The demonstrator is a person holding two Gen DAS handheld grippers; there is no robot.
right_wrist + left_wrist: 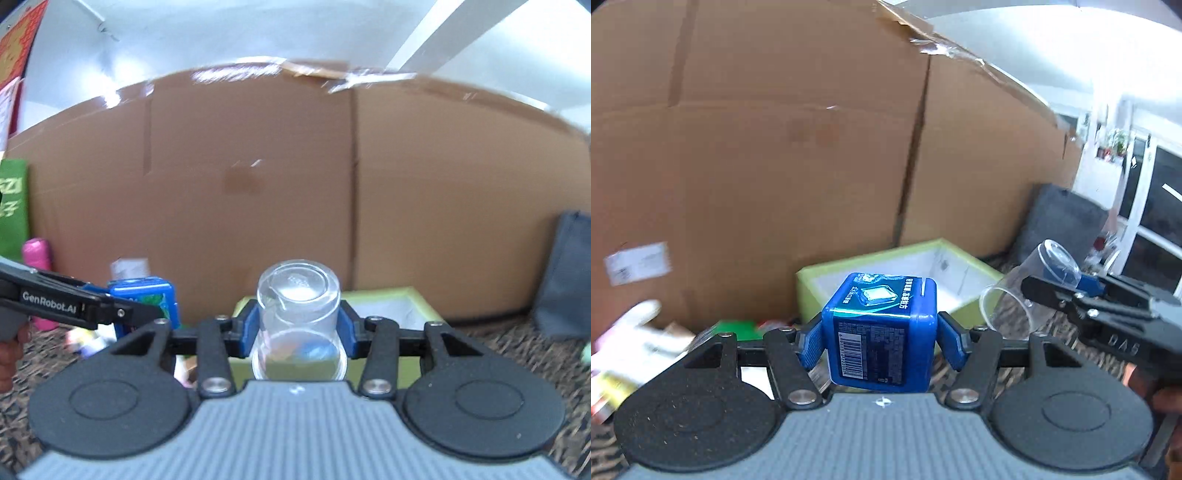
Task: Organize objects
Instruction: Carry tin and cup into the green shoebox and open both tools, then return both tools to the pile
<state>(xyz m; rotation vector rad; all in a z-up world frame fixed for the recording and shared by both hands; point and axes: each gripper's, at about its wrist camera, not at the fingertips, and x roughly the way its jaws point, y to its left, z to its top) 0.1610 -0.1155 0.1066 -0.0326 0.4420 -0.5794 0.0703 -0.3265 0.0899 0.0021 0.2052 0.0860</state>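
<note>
While both loads aloft, tall cardboard wall (295,192) just behind green-rimmed box (886,258).

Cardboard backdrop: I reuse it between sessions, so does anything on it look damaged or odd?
Yes. The cardboard backdrop has a ragged top edge, torn where two panels meet, with loose clear tape peeling off it. A white label low on its left sits slightly askew. The rest of the face looks intact, apart from ordinary fold creases.
</note>
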